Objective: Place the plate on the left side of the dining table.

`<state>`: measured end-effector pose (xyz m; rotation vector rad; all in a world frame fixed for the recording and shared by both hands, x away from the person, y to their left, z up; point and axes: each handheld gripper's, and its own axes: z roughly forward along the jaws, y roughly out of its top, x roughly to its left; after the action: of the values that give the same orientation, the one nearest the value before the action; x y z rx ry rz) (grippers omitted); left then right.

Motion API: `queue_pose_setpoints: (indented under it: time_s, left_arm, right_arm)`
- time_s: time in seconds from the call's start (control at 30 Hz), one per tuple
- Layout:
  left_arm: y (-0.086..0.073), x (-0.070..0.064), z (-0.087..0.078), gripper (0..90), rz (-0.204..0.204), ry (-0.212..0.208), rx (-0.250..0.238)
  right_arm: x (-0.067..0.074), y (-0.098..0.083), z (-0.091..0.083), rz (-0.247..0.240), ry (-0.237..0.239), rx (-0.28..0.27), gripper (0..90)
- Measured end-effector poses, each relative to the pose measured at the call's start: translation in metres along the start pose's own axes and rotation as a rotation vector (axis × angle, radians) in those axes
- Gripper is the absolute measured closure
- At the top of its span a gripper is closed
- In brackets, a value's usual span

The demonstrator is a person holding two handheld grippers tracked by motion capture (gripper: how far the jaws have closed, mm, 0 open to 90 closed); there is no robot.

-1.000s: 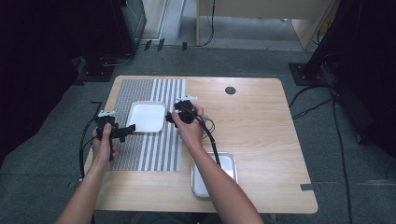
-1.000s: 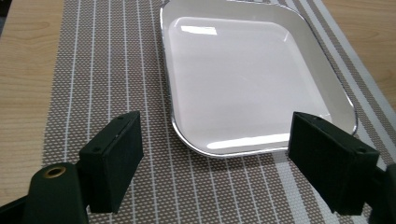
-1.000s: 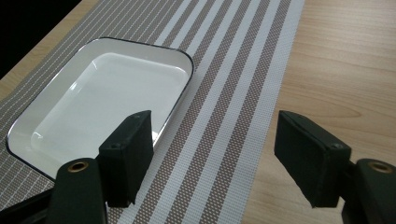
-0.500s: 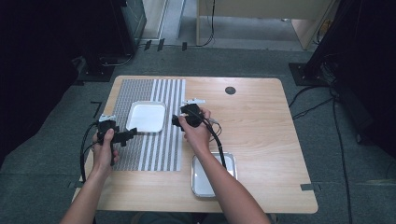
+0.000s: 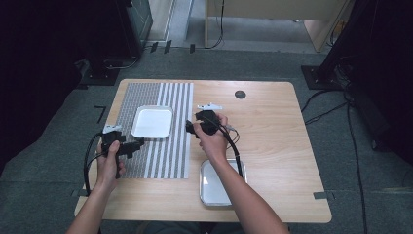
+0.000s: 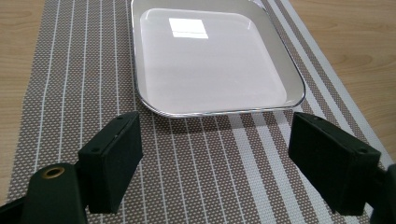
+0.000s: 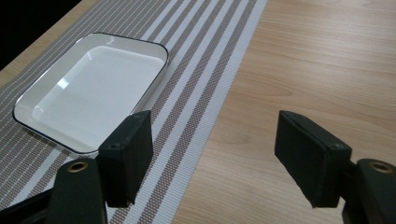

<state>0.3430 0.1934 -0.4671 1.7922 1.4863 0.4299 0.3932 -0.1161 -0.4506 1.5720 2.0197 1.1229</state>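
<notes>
A white square tray [image 5: 152, 122] lies empty on the striped placemat [image 5: 165, 156]. My left gripper [image 5: 139, 143] hovers over the mat just in front of the tray's near left corner, jaws open with nothing between them; in the left gripper view the tray [image 6: 212, 56] sits just beyond my left gripper [image 6: 229, 161]. My right gripper [image 5: 190, 127] hangs over the mat's right edge, jaws pointing left toward the tray, wide open and holding nothing. In the right gripper view the tray [image 7: 88, 93] lies to the left, ahead of my right gripper [image 7: 212, 156].
A second metal tray [image 5: 216, 187] rests on the wooden table [image 5: 282, 161] near its front edge, partly under the person's right forearm. A dark round cable port [image 5: 240, 94] sits at the table's back. Cables trail from both grippers.
Both hands have drawn back from the white tray toward the table's front; the right gripper has shifted rightward off the tray, the left one down and left. Jaws stay open.
</notes>
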Motion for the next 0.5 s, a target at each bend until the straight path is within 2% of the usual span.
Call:
queue_pose_setpoints:
  time_s: [0.23, 0.5]
  left_arm:
    - [-0.007, -0.007, -0.007, 17.2, 0.024, -0.001, -0.006]
    - [-0.019, -0.014, -0.012, 17.0, 0.022, -0.003, -0.02]
  right_arm:
    - [-0.012, -0.007, -0.011, 0.011, -0.013, -0.009, 28.5]
    - [-0.025, -0.019, -0.022, 0.002, -0.023, -0.013, 28.1]
